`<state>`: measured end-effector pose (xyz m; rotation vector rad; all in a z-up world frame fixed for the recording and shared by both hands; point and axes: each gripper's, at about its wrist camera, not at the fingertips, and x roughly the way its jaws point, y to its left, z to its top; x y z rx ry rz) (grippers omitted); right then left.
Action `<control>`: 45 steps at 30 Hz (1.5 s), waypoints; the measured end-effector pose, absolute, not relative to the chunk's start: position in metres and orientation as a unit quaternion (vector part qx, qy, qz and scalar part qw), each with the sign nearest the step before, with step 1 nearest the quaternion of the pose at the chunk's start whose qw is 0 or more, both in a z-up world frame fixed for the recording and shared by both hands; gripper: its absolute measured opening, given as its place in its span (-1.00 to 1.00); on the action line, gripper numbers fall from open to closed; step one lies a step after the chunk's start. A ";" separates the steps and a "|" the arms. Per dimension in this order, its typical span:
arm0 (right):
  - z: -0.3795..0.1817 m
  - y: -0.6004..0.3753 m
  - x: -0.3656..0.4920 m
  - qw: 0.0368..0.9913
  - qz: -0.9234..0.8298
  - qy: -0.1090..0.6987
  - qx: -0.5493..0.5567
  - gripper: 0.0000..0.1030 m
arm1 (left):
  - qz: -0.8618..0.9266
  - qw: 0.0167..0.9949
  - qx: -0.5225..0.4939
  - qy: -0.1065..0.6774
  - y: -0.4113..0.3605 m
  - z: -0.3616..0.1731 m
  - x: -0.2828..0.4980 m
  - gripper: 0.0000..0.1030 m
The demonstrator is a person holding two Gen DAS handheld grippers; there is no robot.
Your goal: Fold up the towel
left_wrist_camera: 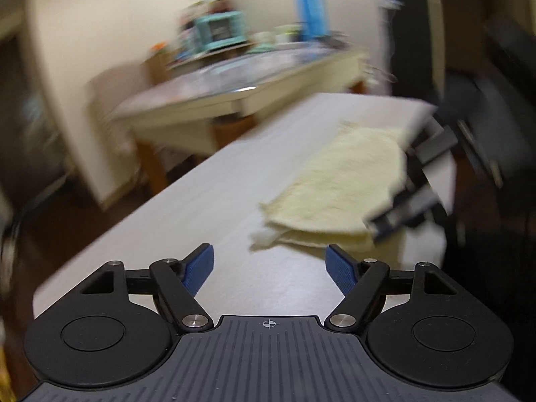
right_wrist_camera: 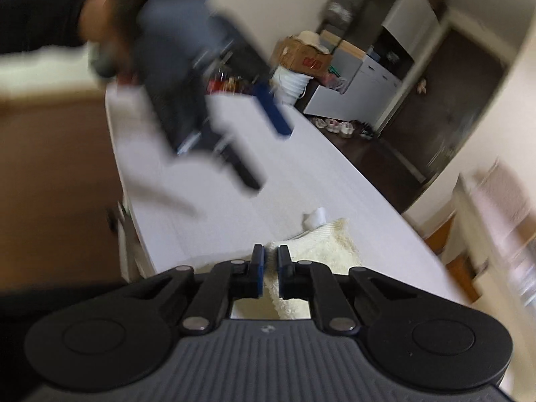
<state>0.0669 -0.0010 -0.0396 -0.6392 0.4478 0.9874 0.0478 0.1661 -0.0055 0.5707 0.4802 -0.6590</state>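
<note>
A cream towel [left_wrist_camera: 338,187] lies folded in layers on the white table [left_wrist_camera: 214,201], towards its right side. My left gripper [left_wrist_camera: 269,269] is open and empty, held above the table just short of the towel's near corner. My right gripper [right_wrist_camera: 270,269] has its jaws nearly together with a fold of the towel [right_wrist_camera: 321,251] between them, at the towel's edge. It also shows blurred in the left wrist view [left_wrist_camera: 412,197], at the towel's right edge. The left gripper shows blurred in the right wrist view [right_wrist_camera: 261,150], above the far part of the table [right_wrist_camera: 214,201].
A second table [left_wrist_camera: 234,80] with a blue bottle [left_wrist_camera: 311,10] and a teal box [left_wrist_camera: 219,31] stands behind. A cardboard box [right_wrist_camera: 303,55] and white cabinets [right_wrist_camera: 361,83] are across the room. Dark floor lies beyond the table's right edge.
</note>
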 end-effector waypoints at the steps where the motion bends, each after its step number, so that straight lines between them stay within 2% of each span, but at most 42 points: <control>1: -0.032 -0.007 0.071 0.810 0.468 0.217 -0.279 -0.83 | -0.329 0.865 0.308 0.219 0.156 -0.010 0.045 0.52; 6: 0.002 -0.041 0.094 0.813 0.489 0.251 -0.192 -0.84 | -0.370 0.814 0.415 0.170 0.128 -0.022 0.044 0.52; 11: 0.011 -0.053 0.093 0.802 0.503 0.262 -0.187 -0.83 | -0.397 0.767 0.472 0.177 0.114 -0.028 0.042 0.46; 12: 0.012 -0.054 0.093 0.799 0.506 0.264 -0.187 -0.83 | -0.402 0.757 0.483 0.178 0.112 -0.029 0.042 0.39; 14: 0.011 -0.056 0.090 0.793 0.515 0.267 -0.185 -0.83 | -0.412 0.736 0.505 0.180 0.106 -0.032 0.041 0.13; 15: 0.011 -0.058 0.087 0.792 0.518 0.267 -0.183 -0.84 | -0.417 0.726 0.516 0.182 0.103 -0.033 0.041 -0.13; 16: 0.012 -0.058 0.087 0.792 0.518 0.268 -0.179 -0.83 | -0.422 0.715 0.526 0.183 0.100 -0.034 0.040 -0.52; 17: 0.012 -0.061 0.088 0.792 0.519 0.270 -0.172 -0.83 | -0.427 0.704 0.537 0.184 0.098 -0.035 0.040 -0.71; 18: 0.011 -0.063 0.086 0.793 0.520 0.270 -0.169 -0.83 | -0.431 0.693 0.547 0.185 0.095 -0.036 0.040 -0.80; 22: 0.005 -0.076 0.082 0.797 0.522 0.273 -0.131 -0.84 | -0.448 0.648 0.587 0.189 0.084 -0.040 0.038 -0.81; 32: -0.007 -0.161 0.107 0.841 0.464 0.267 0.078 -0.84 | -0.470 0.601 0.614 0.205 0.030 0.019 0.096 -0.81; 45: -0.040 -0.234 0.160 0.891 0.328 0.274 0.154 -0.84 | -0.496 0.583 0.606 0.217 -0.071 0.009 0.186 -0.74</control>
